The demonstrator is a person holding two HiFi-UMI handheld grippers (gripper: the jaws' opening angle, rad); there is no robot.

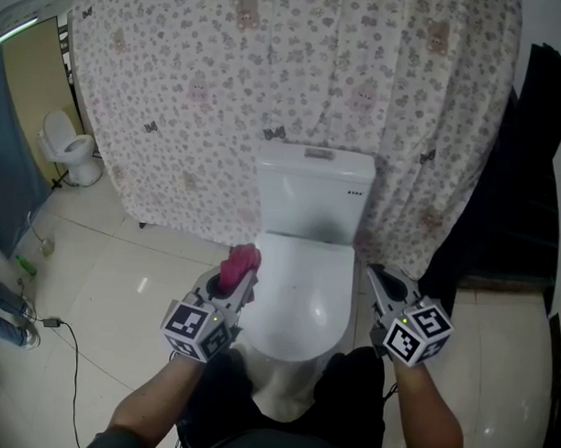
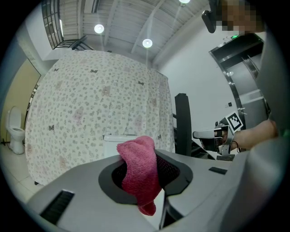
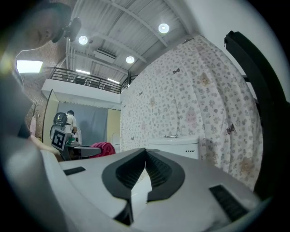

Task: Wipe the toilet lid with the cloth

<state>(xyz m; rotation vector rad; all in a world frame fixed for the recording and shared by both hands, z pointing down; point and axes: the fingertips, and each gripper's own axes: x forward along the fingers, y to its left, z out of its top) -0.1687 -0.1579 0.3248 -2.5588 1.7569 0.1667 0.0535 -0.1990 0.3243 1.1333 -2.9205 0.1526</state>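
A white toilet with its lid [image 1: 301, 288] down stands in front of me, the cistern [image 1: 314, 192] behind it. My left gripper [image 1: 234, 278] hovers at the lid's left edge, shut on a pink cloth [image 1: 240, 262] that bunches up between the jaws; the cloth [image 2: 139, 174] fills the left gripper view. My right gripper [image 1: 378, 282] sits at the lid's right side, shut with nothing in it. In the right gripper view the jaws [image 3: 145, 168] meet, with the cistern [image 3: 174, 145] beyond and the pink cloth [image 3: 103, 148] at left.
A flowered curtain [image 1: 294, 90] hangs behind the toilet. A second toilet [image 1: 72, 149] stands at far left, near a cable [image 1: 69, 349] on the tiled floor. A black panel [image 1: 531, 163] rises at right. My knees are just below the bowl.
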